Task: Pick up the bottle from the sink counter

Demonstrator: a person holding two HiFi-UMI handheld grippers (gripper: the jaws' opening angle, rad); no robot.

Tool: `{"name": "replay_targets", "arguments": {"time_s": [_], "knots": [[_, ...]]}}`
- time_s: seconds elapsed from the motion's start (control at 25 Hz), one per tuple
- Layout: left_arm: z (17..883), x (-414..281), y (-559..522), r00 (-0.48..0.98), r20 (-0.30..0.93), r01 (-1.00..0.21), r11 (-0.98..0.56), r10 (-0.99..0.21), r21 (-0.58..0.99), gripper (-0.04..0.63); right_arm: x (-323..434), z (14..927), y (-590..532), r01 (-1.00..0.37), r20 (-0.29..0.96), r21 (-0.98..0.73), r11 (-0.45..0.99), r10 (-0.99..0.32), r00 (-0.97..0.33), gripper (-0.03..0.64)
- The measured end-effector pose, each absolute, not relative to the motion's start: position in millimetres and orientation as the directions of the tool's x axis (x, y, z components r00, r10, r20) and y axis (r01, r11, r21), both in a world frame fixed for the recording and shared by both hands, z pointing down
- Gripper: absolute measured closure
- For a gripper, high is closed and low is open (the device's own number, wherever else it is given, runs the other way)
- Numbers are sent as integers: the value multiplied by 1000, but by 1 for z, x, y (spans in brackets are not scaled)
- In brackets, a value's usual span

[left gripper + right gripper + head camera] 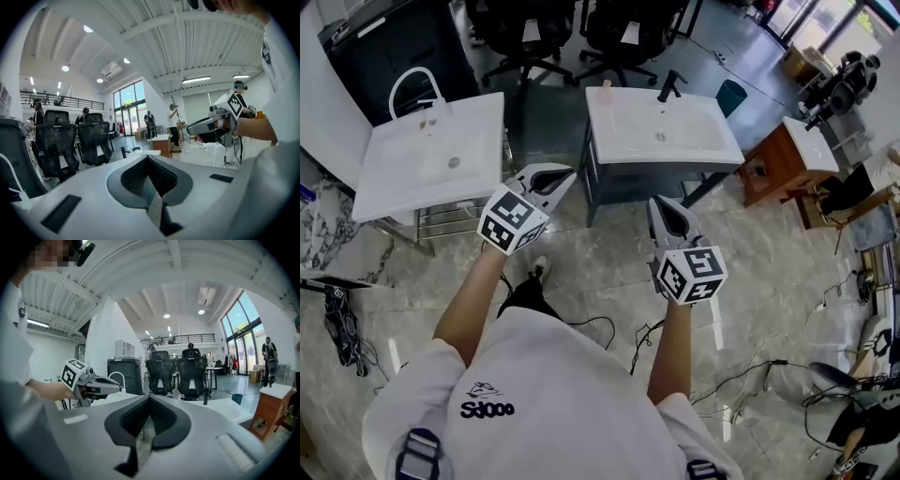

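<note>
Nothing picked up yet, so the whole job is still ahead. The bottle (606, 91) stands untouched on the tabletop of the sink (694, 150) with the black faucet (670, 86). It's at the back left corner of that sink, left of the faucet. It's tiny from up here, pinkish I think, and I can't make out more than that.

Both grippers are held short of that sink, on the person's side of it, well apart from the bottle. The left gripper (555, 176) is off the sink's front left corner. The right gripper (663, 210) is just in front of its near edge.

Now the jaws. On the left gripper they're pressed right together with nothing between them. On the right gripper the pads meet the same way and are just as empty. Neither gripper is touching anything.

What's left, as I judge it: reach across the basin to that back corner, spread one pair of jaws, close on the bottle and lift it clear.
</note>
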State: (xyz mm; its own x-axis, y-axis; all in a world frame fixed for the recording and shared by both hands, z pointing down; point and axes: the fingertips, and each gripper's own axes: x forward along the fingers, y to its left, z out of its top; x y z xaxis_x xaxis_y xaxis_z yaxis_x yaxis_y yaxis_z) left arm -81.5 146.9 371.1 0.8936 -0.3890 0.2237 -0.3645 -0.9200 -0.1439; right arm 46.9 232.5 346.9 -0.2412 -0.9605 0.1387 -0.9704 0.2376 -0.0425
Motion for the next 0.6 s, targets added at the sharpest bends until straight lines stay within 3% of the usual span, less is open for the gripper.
{"name": "replay_targets", "arguments": {"time_s": [0.6], "knots": [[390, -43, 39, 888, 225, -376, -915, -401, -148, 591, 85, 359, 133, -979, 164, -60, 197, -965, -204, 607]]}}
